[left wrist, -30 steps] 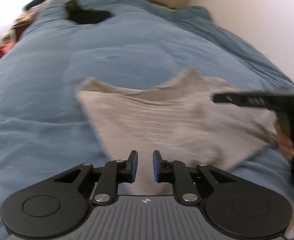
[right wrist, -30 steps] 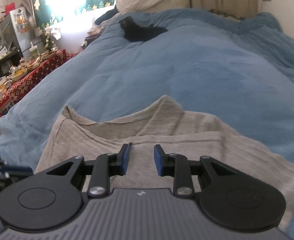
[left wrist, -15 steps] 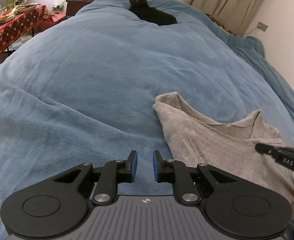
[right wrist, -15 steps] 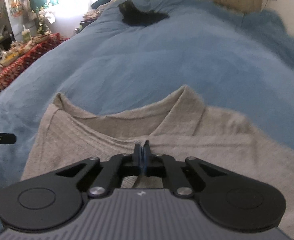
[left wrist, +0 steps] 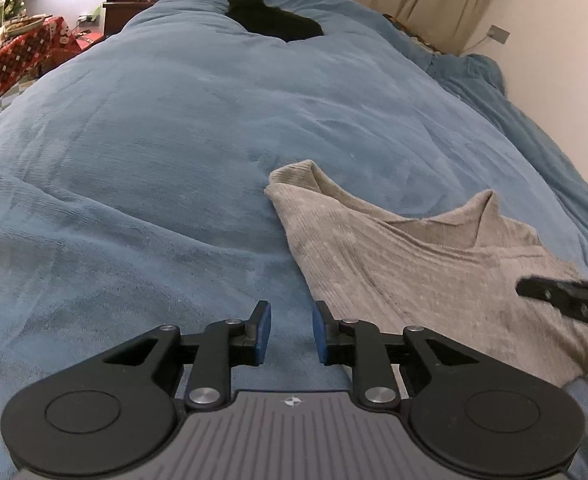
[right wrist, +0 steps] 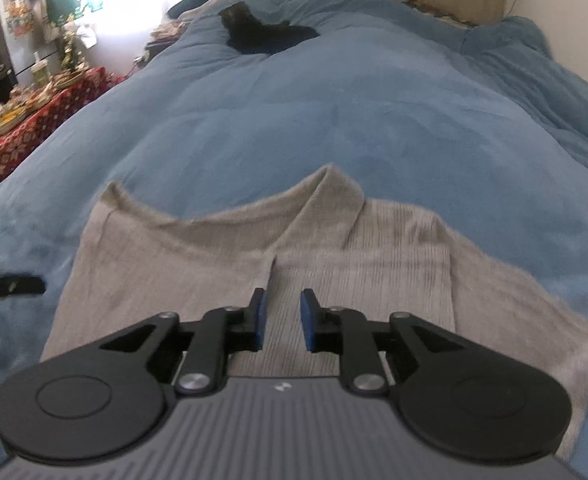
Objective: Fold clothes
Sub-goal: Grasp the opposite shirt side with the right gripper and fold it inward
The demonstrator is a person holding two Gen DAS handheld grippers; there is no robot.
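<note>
A grey ribbed top (right wrist: 197, 264) lies flat on the blue blanket (right wrist: 334, 120), neckline toward the far end, with its right side folded over into a panel (right wrist: 374, 276). My right gripper (right wrist: 281, 314) hovers just above the panel's edge; its jaws are opening and nothing is between them. My left gripper (left wrist: 291, 322) is over bare blanket (left wrist: 153, 200), just left of the top's (left wrist: 414, 276) side edge; its jaws are opening too, with nothing between them. The other gripper's black finger shows at the right edge (left wrist: 566, 300) of the left wrist view and the left edge (right wrist: 5, 286) of the right wrist view.
A black shape (left wrist: 269, 20), perhaps a cat, lies at the far end of the bed. A cluttered table with a red patterned cloth (right wrist: 25, 128) stands to the bed's left. A wall (left wrist: 554, 60) and curtains run along the right.
The left gripper has swung left, from over the top to the blanket beside it. The right jaws shut half a second ago and have come apart again.
</note>
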